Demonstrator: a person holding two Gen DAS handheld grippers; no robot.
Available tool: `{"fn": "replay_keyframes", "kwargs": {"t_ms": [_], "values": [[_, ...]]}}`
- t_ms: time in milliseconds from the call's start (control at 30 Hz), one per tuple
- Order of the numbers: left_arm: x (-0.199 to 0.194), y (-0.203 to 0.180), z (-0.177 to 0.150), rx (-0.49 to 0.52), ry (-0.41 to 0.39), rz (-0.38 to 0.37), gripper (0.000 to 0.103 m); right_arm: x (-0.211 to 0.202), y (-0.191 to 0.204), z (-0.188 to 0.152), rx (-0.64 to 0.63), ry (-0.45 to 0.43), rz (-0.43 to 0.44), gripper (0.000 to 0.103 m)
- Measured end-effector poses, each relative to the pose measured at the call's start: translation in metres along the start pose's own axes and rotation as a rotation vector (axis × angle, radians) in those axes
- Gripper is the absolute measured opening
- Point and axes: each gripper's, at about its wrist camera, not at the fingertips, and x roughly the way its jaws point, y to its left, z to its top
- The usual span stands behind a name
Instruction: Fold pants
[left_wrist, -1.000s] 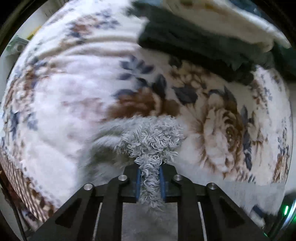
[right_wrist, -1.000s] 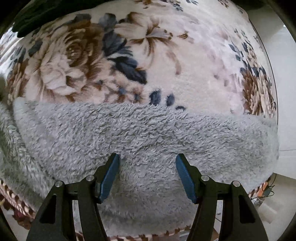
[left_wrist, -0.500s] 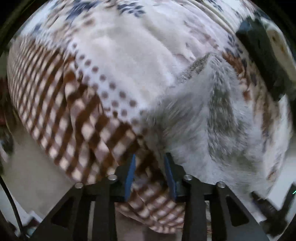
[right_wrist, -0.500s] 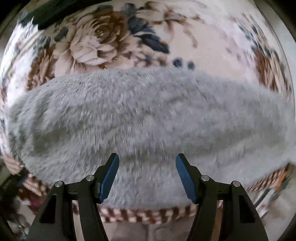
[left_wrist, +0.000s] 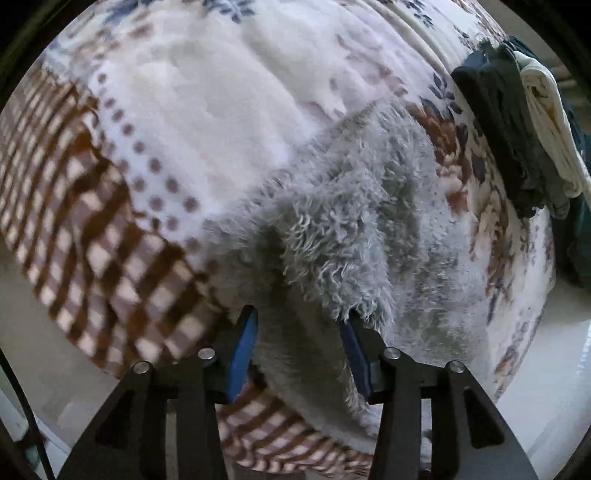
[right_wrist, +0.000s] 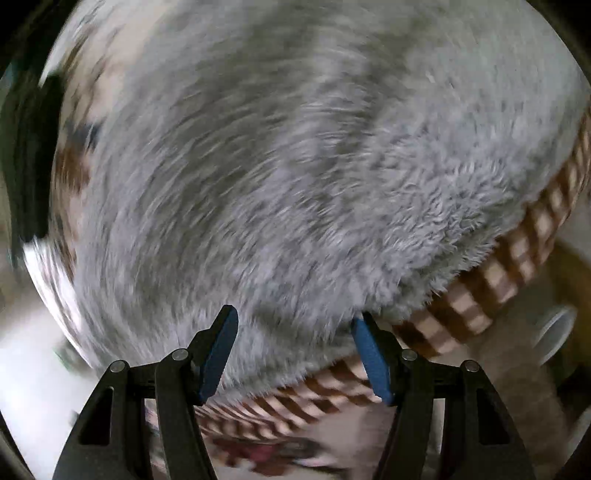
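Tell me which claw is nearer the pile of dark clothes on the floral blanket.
Can't rank them. The left claw straddles the grey fluffy pants, dark clothes away at upper right. The right claw hovers over the pants; its view is blurred.

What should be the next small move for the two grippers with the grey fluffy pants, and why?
Probably lower both grippers and close them on the near edge. The left gripper has just been opening, the right gripper closing slightly; both stand open over the grey pants, gripping nothing. The pants lie bunched on the floral blanket.
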Motion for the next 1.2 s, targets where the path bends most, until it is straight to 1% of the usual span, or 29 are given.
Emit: {"fn": "replay_keyframes", "kwargs": {"t_ms": [33,67,133,200,267,300,333,400,433,467,500,533,567,633,700,833,867,933,967,1000,1067,1100,1133,1167,1200], "values": [[-0.003,-0.001,-0.002,-0.014,0.0,-0.024,0.043,0.002,-0.004,0.002,0.021,0.005,0.021,0.058],[-0.012,0.003,-0.009,-0.024,-0.008,-0.05,0.043,0.004,-0.006,0.004,0.032,0.016,0.021,0.058],[-0.027,0.009,-0.021,-0.043,-0.034,-0.063,0.043,0.002,-0.009,0.006,0.032,0.015,0.017,0.058],[-0.034,0.01,-0.025,-0.047,-0.058,-0.058,0.048,0.004,-0.006,0.004,0.01,0.021,0.002,0.058],[-0.031,0.006,-0.019,-0.033,-0.056,-0.057,0.053,0.005,-0.005,-0.002,0.009,0.012,0.004,0.058],[-0.025,0.003,-0.014,-0.018,-0.047,-0.038,0.054,0.007,-0.006,-0.005,0.018,0.012,0.007,0.058],[-0.016,0.0,-0.007,0.002,-0.033,-0.033,0.054,0.009,-0.009,-0.008,0.034,0.015,0.017,0.058],[0.0,-0.007,0.005,0.004,-0.008,-0.008,0.054,0.02,-0.011,-0.016,0.073,0.019,0.041,0.057],[0.006,-0.011,0.011,-0.001,0.002,-0.033,0.054,0.02,-0.014,-0.016,0.085,0.012,0.049,0.052],[0.009,-0.015,0.015,0.009,-0.006,-0.032,0.054,0.019,-0.016,-0.018,0.094,-0.006,0.057,0.044],[0.01,-0.021,0.02,0.028,-0.04,-0.005,0.048,0.017,-0.018,-0.02,0.091,-0.025,0.066,0.025],[0.006,-0.024,0.02,0.044,-0.071,-0.007,0.02,0.013,-0.021,-0.022,0.082,-0.044,0.06,0.011],[0.004,-0.027,0.022,0.062,-0.09,0.003,0.012,0.009,-0.024,-0.023,0.074,-0.061,0.053,0.011],[-0.007,-0.031,0.02,0.085,-0.142,0.01,0.009,0.001,-0.022,-0.031,0.044,-0.088,0.04,0.008],[-0.021,-0.027,0.016,0.098,-0.173,0.012,0.009,-0.006,-0.017,-0.045,0.006,-0.1,0.029,0.007],[-0.037,-0.01,0.011,0.103,-0.187,0.027,0.008,-0.018,-0.01,-0.069,-0.027,-0.1,0.02,0.007],[-0.036,-0.007,0.01,0.103,-0.194,0.045,0.009,-0.02,-0.01,-0.075,-0.034,-0.098,0.017,0.007],[-0.024,0.002,0.009,0.102,-0.182,0.077,0.009,-0.017,-0.01,-0.078,-0.046,-0.088,0.004,0.007],[-0.016,0.007,0.01,0.089,-0.168,0.09,0.009,-0.013,-0.013,-0.076,-0.042,-0.079,-0.003,0.007],[-0.004,0.012,0.011,0.081,-0.137,0.101,0.009,-0.007,-0.015,-0.069,-0.034,-0.063,0.001,0.007],[0.005,0.02,0.012,0.047,-0.108,0.113,0.014,0.011,-0.011,-0.058,-0.036,-0.003,-0.002,0.012],[0.005,0.021,0.011,0.026,-0.102,0.12,0.023,0.015,-0.009,-0.053,-0.035,0.015,0.002,0.017],[0.001,0.017,0.009,0.028,-0.105,0.138,0.033,0.018,-0.01,-0.049,-0.038,0.033,0.018,0.022],[-0.003,0.01,0.005,0.056,-0.11,0.168,0.039,0.018,-0.007,-0.045,-0.051,0.049,0.038,0.027],[-0.009,0.0,0.0,0.105,-0.12,0.195,0.048,0.014,-0.009,-0.04,-0.075,0.056,0.049,0.043]]}}
